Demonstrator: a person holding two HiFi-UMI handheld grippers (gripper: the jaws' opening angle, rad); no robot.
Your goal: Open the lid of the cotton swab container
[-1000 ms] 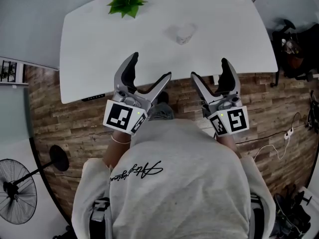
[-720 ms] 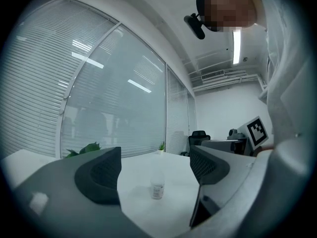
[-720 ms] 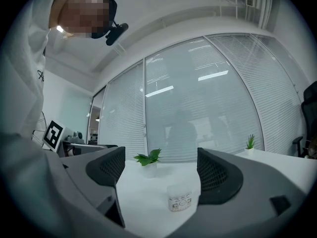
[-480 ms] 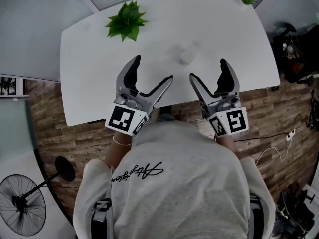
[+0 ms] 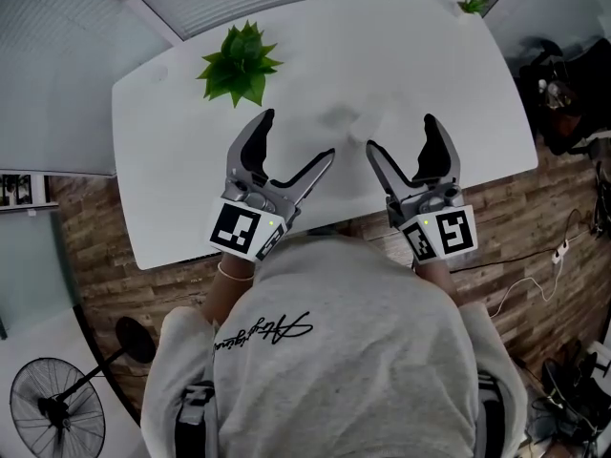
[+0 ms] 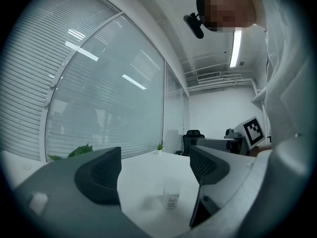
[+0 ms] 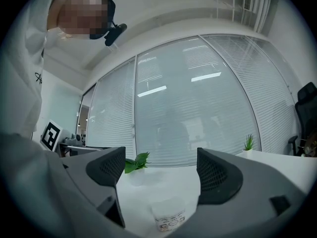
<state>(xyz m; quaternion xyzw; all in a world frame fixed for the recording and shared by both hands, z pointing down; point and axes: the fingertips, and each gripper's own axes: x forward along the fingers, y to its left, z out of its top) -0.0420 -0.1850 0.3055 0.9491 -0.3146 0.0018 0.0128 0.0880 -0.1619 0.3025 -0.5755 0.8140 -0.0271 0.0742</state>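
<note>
Left gripper (image 5: 297, 134) and right gripper (image 5: 401, 133) hover over the white table (image 5: 172, 160), jaws spread, empty; only the gripper views show the cotton swab container (image 7: 168, 217) sharply, lid on

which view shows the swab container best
The left gripper view: the container stands whole and unobstructed on the table. The right gripper view brings the container closer, but its base is cut off. In the head view the container is only a faint pale smudge.
</note>
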